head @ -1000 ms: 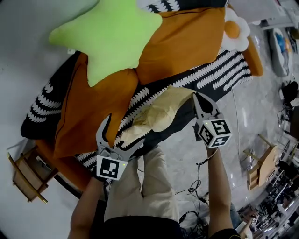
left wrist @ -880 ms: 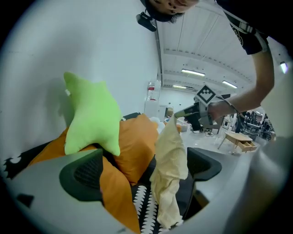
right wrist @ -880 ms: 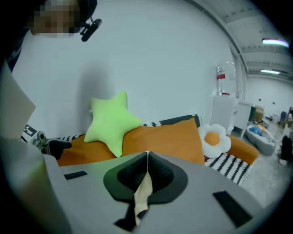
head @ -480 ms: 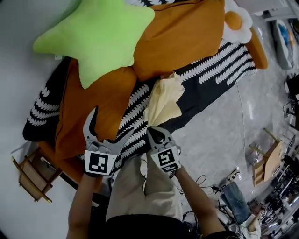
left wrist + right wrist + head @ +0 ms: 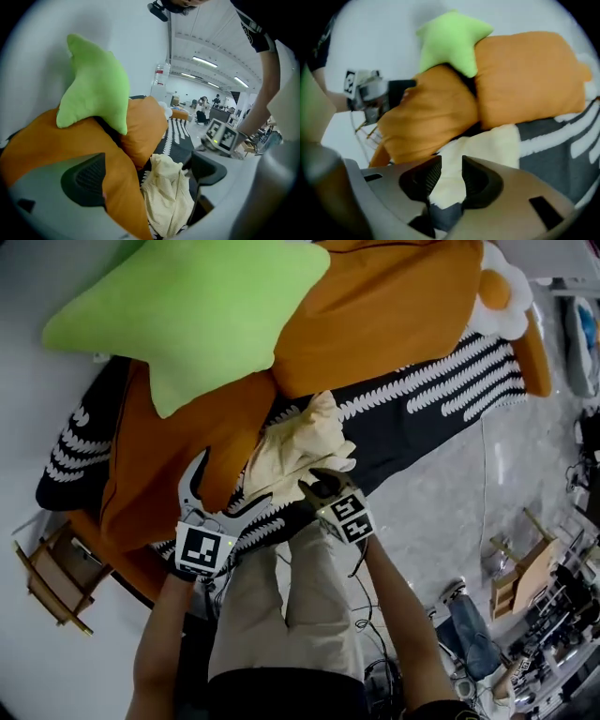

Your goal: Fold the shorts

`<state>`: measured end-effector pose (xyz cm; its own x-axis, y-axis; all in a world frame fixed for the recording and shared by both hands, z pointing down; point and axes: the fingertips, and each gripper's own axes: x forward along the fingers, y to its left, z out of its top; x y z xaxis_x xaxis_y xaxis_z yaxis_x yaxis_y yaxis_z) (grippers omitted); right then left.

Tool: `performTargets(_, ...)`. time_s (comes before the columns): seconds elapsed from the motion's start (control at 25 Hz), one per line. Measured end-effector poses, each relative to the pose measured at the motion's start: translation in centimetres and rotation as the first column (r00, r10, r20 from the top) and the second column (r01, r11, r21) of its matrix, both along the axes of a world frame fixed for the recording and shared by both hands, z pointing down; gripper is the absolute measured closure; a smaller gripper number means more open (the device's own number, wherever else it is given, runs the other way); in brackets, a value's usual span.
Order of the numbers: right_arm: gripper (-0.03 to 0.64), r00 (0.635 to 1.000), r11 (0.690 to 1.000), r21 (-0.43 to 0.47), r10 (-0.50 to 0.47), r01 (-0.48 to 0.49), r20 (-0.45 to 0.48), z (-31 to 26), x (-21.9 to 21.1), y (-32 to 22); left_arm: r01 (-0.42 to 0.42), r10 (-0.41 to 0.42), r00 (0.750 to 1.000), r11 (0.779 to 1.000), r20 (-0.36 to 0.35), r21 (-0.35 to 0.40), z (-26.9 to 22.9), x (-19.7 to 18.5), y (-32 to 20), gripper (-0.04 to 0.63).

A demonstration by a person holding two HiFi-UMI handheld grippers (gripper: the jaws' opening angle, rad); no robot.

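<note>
Head view: the pale yellow shorts (image 5: 298, 448) lie in a loose, rumpled heap on the black-and-white patterned cover (image 5: 427, 413). They sit toward its near edge, pressed against the lower orange pillow (image 5: 173, 460) and below the green star cushion (image 5: 197, 306).

The right gripper (image 5: 317, 486) sits at the near end of the heap. Its jaws have just been opening and now stand a little apart. In the right gripper view the cloth shows through the narrow gap, but the pads do not press on it, so the shorts look released. The left gripper (image 5: 236, 484) has its jaws spread wide and empty, and the heap lies just ahead of them, beside the pillow.

The fabric looks thin, light and limp, and it will probably sag and crease wherever it is not supported (nothing here will keep a shape by itself). A pinch on the bunched middle would likely only lift a clump. The better hold is probably two corners of one hem or the waistband, one per gripper, so the cloth can be pulled flat on the cover before folding. Which edge is which cannot be told from the heap.
</note>
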<state>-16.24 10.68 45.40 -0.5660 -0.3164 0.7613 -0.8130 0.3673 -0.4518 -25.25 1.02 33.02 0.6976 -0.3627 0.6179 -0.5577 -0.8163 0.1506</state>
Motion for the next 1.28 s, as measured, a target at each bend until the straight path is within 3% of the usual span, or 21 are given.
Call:
performTargets(0.12,0.445,0.971,0.983,0.106,0.168,-0.152,-0.169,3.2,8.0,-8.7,0.039,-0.039,0.999,0.999,-0.018,-0.029,1.9,0.0,0.1,0.014)
performTargets(0.2,0.407,0.96,0.987,0.089,0.149,-0.131,-0.238,5.3,9.6,-13.1,0.062,-0.063,0.998,0.997,-0.027,-0.048,2.2,0.1,-0.8,0.014)
performTargets(0.28,0.38,0.956,0.999,0.015,0.042,-0.039,-0.291,6.9,9.0,-15.2,0.079,-0.081,0.996,0.995,-0.03,-0.066,2.4,0.2,-1.9,0.014)
performTargets(0.32,0.392,0.954,0.999,-0.032,-0.018,0.009,-0.3,7.7,8.6,-15.1,0.082,-0.084,0.996,0.994,-0.031,-0.074,2.6,0.3,-2.2,0.014)
performTargets(0.4,0.565,0.955,0.995,-0.091,-0.063,0.038,-0.289,8.3,8.4,-13.1,0.071,-0.075,0.997,0.993,-0.036,-0.097,3.2,1.0,-2.1,0.015)
performTargets(0.52,0.587,0.955,0.999,0.005,0.047,-0.047,-0.293,5.5,8.8,-9.2,0.025,-0.032,0.998,0.99,-0.05,-0.141,4.3,1.9,-1.2,0.015)
performTargets(0.64,0.588,0.929,0.988,0.129,0.126,-0.086,-0.348,3.4,8.3,-2.8,-0.061,0.054,0.997,0.984,-0.048,-0.17,6.1,2.7,0.4,0.024)
performTargets(0.68,0.586,0.926,0.989,0.129,0.113,-0.071,-0.361,3.6,7.6,-0.2,-0.091,0.085,0.996,0.98,-0.042,-0.175,6.6,3.1,0.7,0.056)
performTargets(0.72,0.583,0.929,0.993,0.105,0.085,-0.05,-0.36,4.0,6.8,2.4,-0.105,0.101,0.994,0.979,-0.032,-0.173,7.0,3.4,0.8,0.145)
performTargets(0.76,0.562,0.937,0.998,0.06,0.049,-0.03,-0.345,4.7,6.0,4.9,-0.101,0.099,0.995,0.98,-0.021,-0.17,7.5,3.6,0.7,0.333)
performTargets(0.8,0.485,0.946,1.0,0.004,0.019,-0.019,-0.323,5.4,5.5,7.3,-0.086,0.085,0.996,0.981,-0.014,-0.176,8.1,3.9,0.6,0.532)
performTargets(0.84,0.406,0.953,0.999,-0.047,0.006,-0.021,-0.303,6.1,5.3,9.4,-0.072,0.072,0.997,0.979,-0.008,-0.193,8.8,4.2,0.8,0.565)
performTargets(1.0,0.398,0.96,0.988,-0.101,0.088,-0.118,-0.265,6.8,7.3,13.4,-0.071,0.104,0.989,0.96,0.11,-0.271,12.6,4.6,2.5,0.58)
performTargets(1.2,0.399,0.957,0.979,-0.083,0.161,-0.186,-0.241,5.2,10.4,12.7,-0.085,0.191,0.945,0.928,0.266,-0.364,17.8,5.4,2.9,0.576)
performTargets(1.28,0.403,0.946,0.97,-0.054,0.216,-0.236,-0.241,5.0,12.7,11.6,-0.035,0.166,0.942,0.913,0.291,-0.407,19.1,6.1,2.6,0.503)
